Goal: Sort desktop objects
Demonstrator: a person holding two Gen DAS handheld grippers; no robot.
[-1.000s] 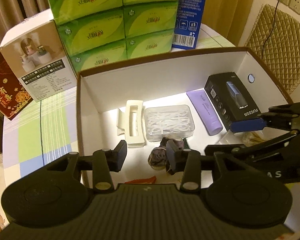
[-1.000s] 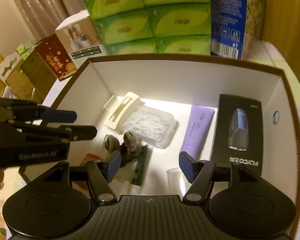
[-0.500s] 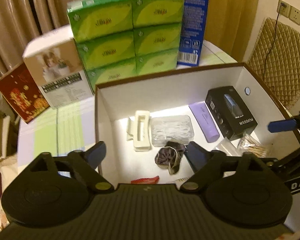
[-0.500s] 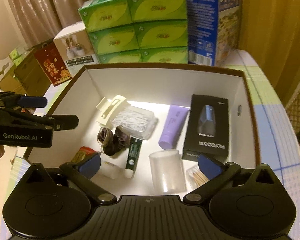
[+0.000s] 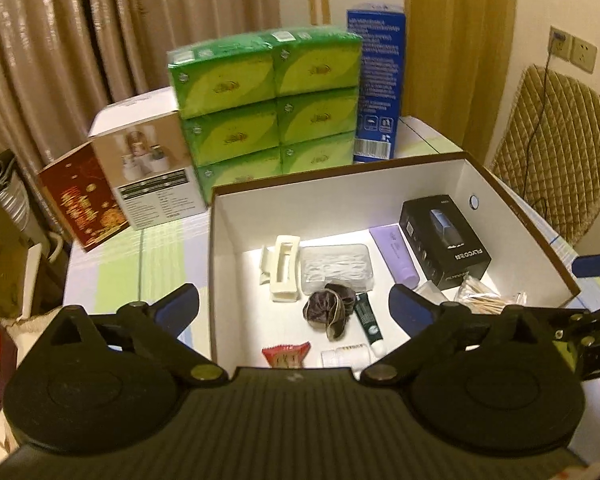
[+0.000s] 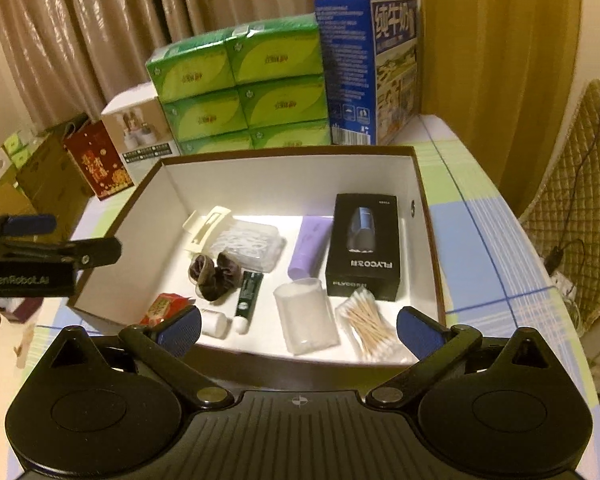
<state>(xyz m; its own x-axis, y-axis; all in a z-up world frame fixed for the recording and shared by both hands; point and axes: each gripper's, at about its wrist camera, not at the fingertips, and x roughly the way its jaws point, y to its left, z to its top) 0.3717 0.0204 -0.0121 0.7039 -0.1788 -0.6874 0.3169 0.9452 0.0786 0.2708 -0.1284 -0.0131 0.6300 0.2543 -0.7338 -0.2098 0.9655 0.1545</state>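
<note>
A brown cardboard box (image 5: 520, 216) (image 6: 430, 216) with a white inside holds the sorted things: a cream hair clip (image 5: 286, 270), a clear case (image 5: 336, 268), a dark scrunchie (image 5: 329, 311) (image 6: 214, 276), a green tube (image 6: 248, 294), a purple tube (image 6: 309, 250), a black shaver box (image 5: 444, 240) (image 6: 364, 250), a plastic cup (image 6: 306, 320), cotton swabs (image 6: 370, 326) and a red packet (image 6: 162, 308). My left gripper (image 5: 294, 310) is open and empty above the box's near edge. My right gripper (image 6: 298, 326) is open and empty in front of the box.
Stacked green tissue packs (image 5: 268, 104), a blue carton (image 5: 378, 80), a white product box (image 5: 148, 168) and a red box (image 5: 80, 204) stand behind the brown box. A checked tablecloth (image 6: 484, 248) covers the table. A quilted chair (image 5: 556, 152) is at the right.
Both grippers have opened wider and pulled back and up out of the box. The scrunchie lies loose on the box floor.
</note>
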